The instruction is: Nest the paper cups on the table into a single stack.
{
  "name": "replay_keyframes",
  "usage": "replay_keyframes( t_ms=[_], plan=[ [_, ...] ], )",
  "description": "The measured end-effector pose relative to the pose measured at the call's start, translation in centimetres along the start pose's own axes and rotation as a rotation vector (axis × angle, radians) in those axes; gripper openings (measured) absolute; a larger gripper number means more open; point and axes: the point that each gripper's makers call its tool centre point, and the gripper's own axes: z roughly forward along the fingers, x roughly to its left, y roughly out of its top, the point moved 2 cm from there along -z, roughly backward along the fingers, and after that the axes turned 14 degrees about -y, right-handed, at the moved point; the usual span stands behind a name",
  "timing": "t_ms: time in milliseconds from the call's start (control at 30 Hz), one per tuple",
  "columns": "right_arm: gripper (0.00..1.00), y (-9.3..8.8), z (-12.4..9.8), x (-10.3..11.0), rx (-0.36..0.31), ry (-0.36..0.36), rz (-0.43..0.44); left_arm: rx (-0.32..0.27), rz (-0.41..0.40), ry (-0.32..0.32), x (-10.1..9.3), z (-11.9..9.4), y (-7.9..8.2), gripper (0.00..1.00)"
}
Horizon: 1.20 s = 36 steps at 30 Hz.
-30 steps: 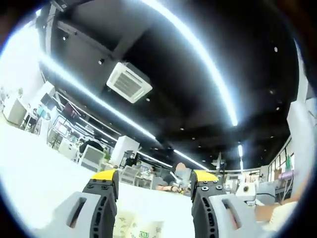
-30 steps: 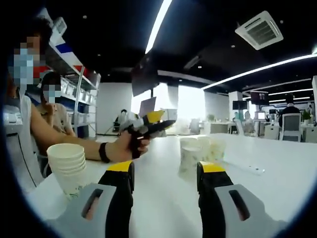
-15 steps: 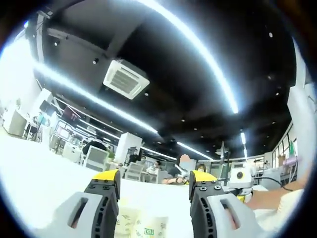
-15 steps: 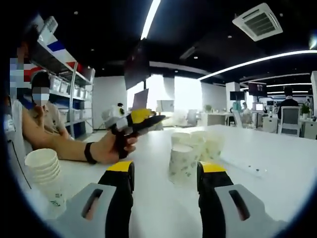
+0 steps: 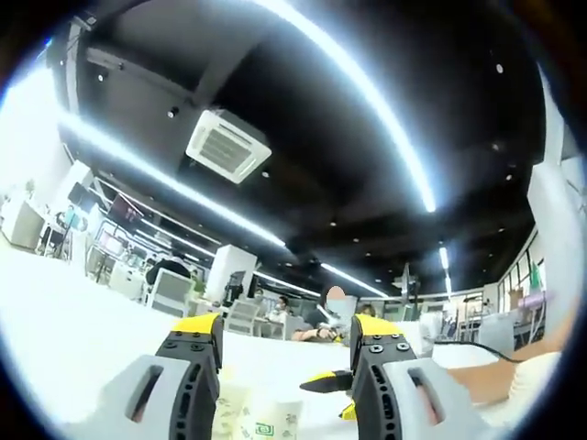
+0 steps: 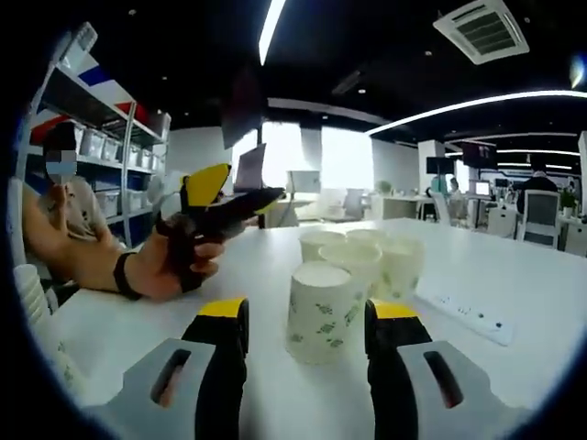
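open-plan office, white bench (image 6: 514, 367): right gripper (image 6: 297, 316), jaws wide, brackets the nearest upside-down paper cup (image 6: 320, 300) at 12 o'clock for pickup; left gripper (image 6: 220, 197) hangs open at 10 o'clock.

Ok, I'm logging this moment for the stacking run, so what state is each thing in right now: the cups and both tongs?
Nearest paper cup: upside down on the table, standing apart, between the right tongs' open jaws.
Cup cluster: upside down, close together behind it.
Cup stack: nested, at the left edge.
Right tongs: open, empty.
Left tongs: open, empty, raised above the table.
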Motion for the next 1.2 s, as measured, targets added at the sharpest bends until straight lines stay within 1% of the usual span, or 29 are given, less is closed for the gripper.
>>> replay_keyframes(
  t_ms=[67,167,267,333,367,433,567,667,733,800,867,933,1100,1200],
  plan=[
    [0.53,0.0,0.4,-0.2,0.006,-0.003,-0.009,-0.002,-0.004,0.002,0.2,0.0,0.1,0.60],
    [0.52,-0.2,1.1,-0.4,0.023,-0.005,-0.040,-0.007,-0.005,0.007,-1.2,-0.4,0.0,0.60],
    [0.51,-0.2,1.9,-0.8,0.026,-0.007,-0.036,-0.008,-0.010,0.010,-1.2,-0.5,0.0,0.59],
    [0.51,0.0,2.4,-1.0,0.018,-0.010,-0.035,-0.003,-0.010,0.009,-1.7,-0.5,-0.3,0.59],
    [0.50,0.1,2.6,-1.1,0.013,-0.009,-0.033,-0.002,-0.013,0.009,-1.1,-0.5,-0.3,0.59],
    [0.50,0.1,2.7,-1.2,0.004,-0.007,-0.026,0.001,-0.017,0.007,-0.9,-0.5,-0.4,0.59],
    [0.50,0.3,3.6,-1.7,-0.013,-0.004,0.005,0.008,-0.014,0.004,-0.6,-0.4,-0.4,0.59],
    [0.49,0.0,3.8,-1.1,-0.012,0.006,0.019,0.006,-0.014,0.002,-0.5,-0.4,-0.4,0.59],
    [0.49,-0.2,4.0,-1.1,0.000,0.007,0.003,0.009,-0.015,0.002,-0.7,-0.4,-0.5,0.59],
    [0.49,-0.2,4.2,-1.1,0.010,0.005,-0.016,0.011,-0.017,0.002,-0.3,-0.3,-0.5,0.59],
    [0.49,-0.3,4.1,-1.2,0.014,0.001,-0.031,0.016,-0.017,-0.001,-0.4,-0.3,-0.7,0.59],
    [0.46,-0.2,4.2,-1.4,0.013,-0.004,-0.041,0.019,-0.016,-0.001,0.0,-0.2,-0.7,0.59],
    [0.38,-0.3,3.9,-1.2,0.019,0.003,-0.048,0.021,-0.018,-0.004,-0.3,-0.1,-0.9,0.59],
    [0.37,-0.3,3.5,-1.2,0.016,0.003,-0.039,0.021,-0.016,-0.005,-0.4,0.0,-0.9,0.59]
  ],
)
